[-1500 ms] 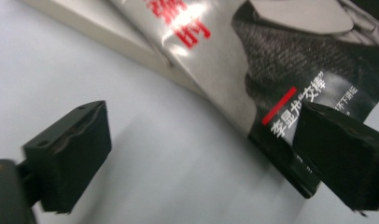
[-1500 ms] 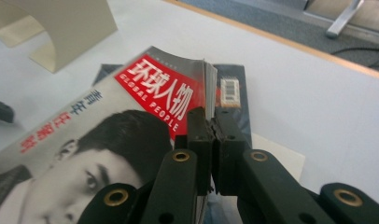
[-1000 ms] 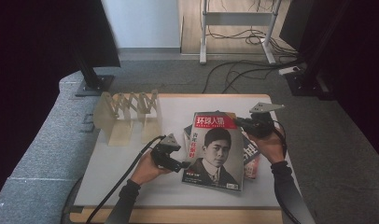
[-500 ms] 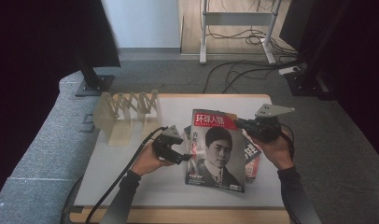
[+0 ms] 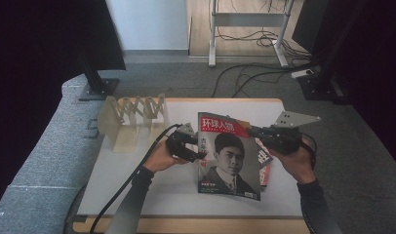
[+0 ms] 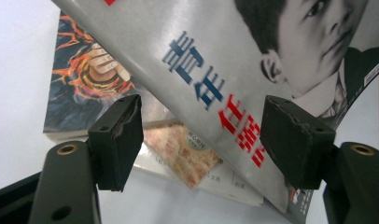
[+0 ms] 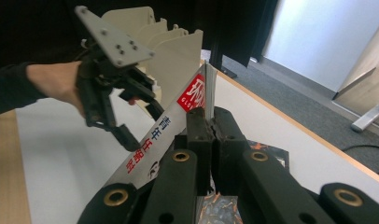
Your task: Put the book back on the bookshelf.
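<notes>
A magazine [image 5: 227,156] with a man's portrait on its cover is held tilted above the white table [image 5: 137,195]. My right gripper [image 5: 252,131] is shut on its upper right edge, and the pinched edge shows between the jaws of the right gripper [image 7: 212,123]. My left gripper [image 5: 201,157] is at the magazine's left edge. The left gripper [image 6: 204,135] stands open with the magazine [image 6: 215,70] reaching across just beyond its jaws, not touching the pads. From the right gripper view the left gripper [image 7: 141,123] sits beside the magazine [image 7: 178,119].
Under the magazine lie a book with a fiery cover [image 6: 85,79] and a paler book [image 6: 187,149]; one book [image 5: 265,163] peeks out at the right. A cream slotted rack [image 5: 132,117] stands at the table's back left. Cables run over the floor beyond.
My left gripper has edged right, up to the magazine's left edge. The right gripper keeps its hold and has shifted slightly right with the magazine.
</notes>
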Motion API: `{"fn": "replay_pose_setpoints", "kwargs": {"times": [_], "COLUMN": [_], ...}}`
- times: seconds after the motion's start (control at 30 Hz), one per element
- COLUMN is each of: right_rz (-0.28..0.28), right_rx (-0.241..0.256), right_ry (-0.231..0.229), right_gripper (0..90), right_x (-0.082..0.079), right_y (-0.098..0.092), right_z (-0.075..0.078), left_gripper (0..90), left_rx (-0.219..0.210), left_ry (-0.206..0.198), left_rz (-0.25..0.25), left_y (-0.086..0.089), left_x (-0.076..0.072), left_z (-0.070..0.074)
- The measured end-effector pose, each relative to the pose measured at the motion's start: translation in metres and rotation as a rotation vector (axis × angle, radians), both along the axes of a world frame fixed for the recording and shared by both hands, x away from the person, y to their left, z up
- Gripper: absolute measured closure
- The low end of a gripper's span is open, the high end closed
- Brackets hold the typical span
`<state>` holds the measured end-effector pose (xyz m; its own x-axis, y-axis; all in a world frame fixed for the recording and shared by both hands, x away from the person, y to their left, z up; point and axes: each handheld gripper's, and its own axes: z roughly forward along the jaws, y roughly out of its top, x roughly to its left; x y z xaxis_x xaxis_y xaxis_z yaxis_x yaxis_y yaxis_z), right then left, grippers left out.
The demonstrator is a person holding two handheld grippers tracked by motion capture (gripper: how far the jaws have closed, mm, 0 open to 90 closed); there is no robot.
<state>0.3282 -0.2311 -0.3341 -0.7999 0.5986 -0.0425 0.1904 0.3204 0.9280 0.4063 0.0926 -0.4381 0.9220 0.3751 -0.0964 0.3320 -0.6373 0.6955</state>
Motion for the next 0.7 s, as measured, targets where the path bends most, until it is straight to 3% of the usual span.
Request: {"fn": "replay_pose_setpoints", "kwargs": {"times": [0.1,0.2,0.4,0.57,0.7], "right_rz": [0.013,0.024,0.033,0.029,0.030], "right_rx": [0.007,0.011,0.003,-0.005,-0.002], "right_ry": [-0.003,-0.005,-0.004,-0.007,-0.010], "right_gripper": [85.9,85.9,85.8,85.2,85.1], "right_x": [-0.003,-0.005,-0.007,-0.009,-0.010], "right_y": [0.000,-0.001,0.001,0.002,0.002], "right_z": [0.001,0.002,0.002,0.002,0.003], "left_gripper": [33.1,39.5,46.1,66.0,71.7], "left_rx": [-0.005,-0.021,0.008,-0.040,-0.041], "left_ry": [0.006,-0.019,-0.064,-0.069,-0.060], "left_rz": [-0.016,-0.034,-0.028,-0.051,-0.068], "left_y": [-0.004,-0.007,-0.008,-0.003,-0.002], "left_x": [0.002,0.000,-0.005,-0.011,-0.016], "left_z": [-0.001,-0.001,0.002,0.014,0.020]}}
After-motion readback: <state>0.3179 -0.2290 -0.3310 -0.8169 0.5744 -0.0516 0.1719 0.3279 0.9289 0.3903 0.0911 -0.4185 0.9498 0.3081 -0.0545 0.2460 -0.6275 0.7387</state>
